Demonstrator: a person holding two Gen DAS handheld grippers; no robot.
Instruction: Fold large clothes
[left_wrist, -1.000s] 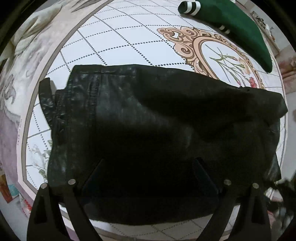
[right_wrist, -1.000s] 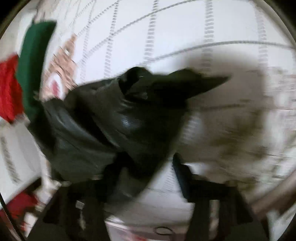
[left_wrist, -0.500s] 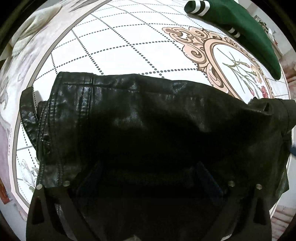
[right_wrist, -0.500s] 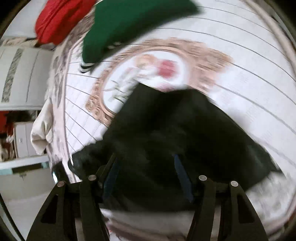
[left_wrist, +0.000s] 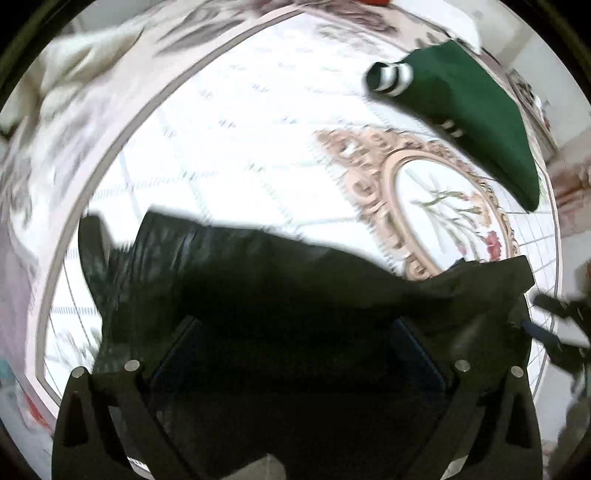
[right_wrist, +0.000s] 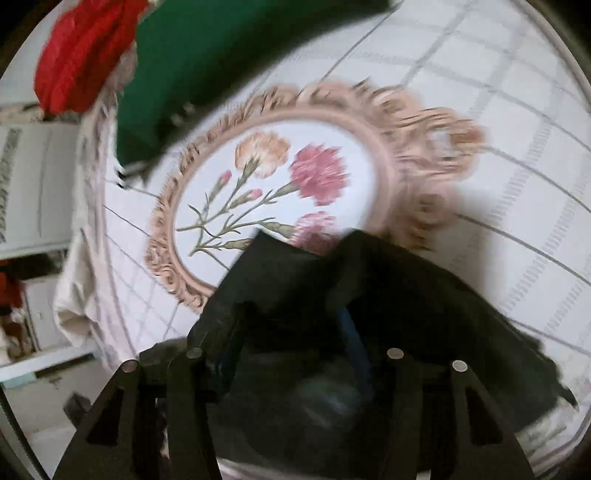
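Between my left gripper's wide-spread jaws lies the black leather jacket; whether they grip it I cannot tell. My right gripper has jaws parted, jacket bunched between. Beyond the jacket's far edge, bare floral bedspread. Farther, ahead-right of the left jaws, a green garment; past it, red cloth.

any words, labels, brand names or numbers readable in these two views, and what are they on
None can be read in either view.
Black leather jacket: no tag, label or brand mark shows.
Dark green garment with white-striped cuff: stripes only, no lettering.
Red garment: plain and blurred.
White tablecloth with a pink floral medallion: flowers and dotted grid lines, no text.
Both views are motion-blurred, so any small print would be lost.
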